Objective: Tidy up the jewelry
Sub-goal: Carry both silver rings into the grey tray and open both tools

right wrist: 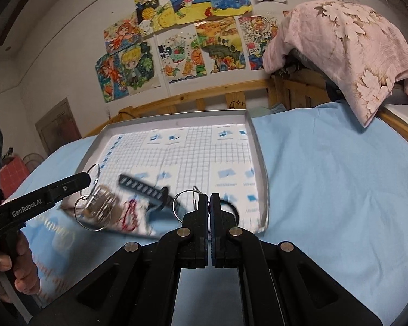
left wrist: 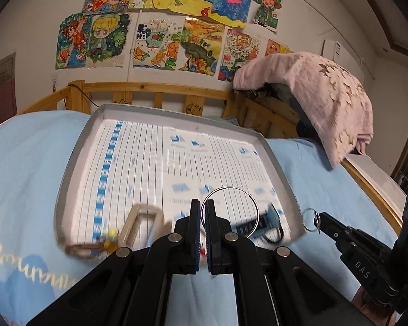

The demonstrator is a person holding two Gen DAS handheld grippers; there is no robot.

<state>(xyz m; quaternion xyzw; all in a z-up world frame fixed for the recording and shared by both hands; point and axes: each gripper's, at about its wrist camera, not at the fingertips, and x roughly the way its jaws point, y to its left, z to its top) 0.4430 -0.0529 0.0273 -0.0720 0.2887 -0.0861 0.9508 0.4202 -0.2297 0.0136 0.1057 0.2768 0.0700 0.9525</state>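
Note:
A shallow grey tray (left wrist: pixel 76 146) lined with grid paper lies on the blue bedsheet; it also shows in the right wrist view (right wrist: pixel 259 152). My left gripper (left wrist: pixel 203 206) is shut on a large thin silver hoop (left wrist: pixel 254 203), held above the tray's near edge. It shows in the right wrist view (right wrist: pixel 88 175) with the hoop (right wrist: pixel 96 168). My right gripper (right wrist: pixel 209 199) is shut on a small silver ring (right wrist: pixel 176 201); in the left wrist view it (left wrist: pixel 317 218) holds the ring (left wrist: pixel 307 218) at the tray's right corner. A clear bangle (left wrist: pixel 141 225), red beads (right wrist: pixel 129 214) and a black sword-shaped clip (right wrist: pixel 147 187) lie in the tray.
A wooden bed rail (left wrist: pixel 160 92) runs behind the tray. A pink flowered cloth (left wrist: pixel 326 95) drapes over things at the right. Drawings (left wrist: pixel 160 40) cover the wall. A second hoop (right wrist: pixel 89 212) lies by a blurred object near the tray's front left.

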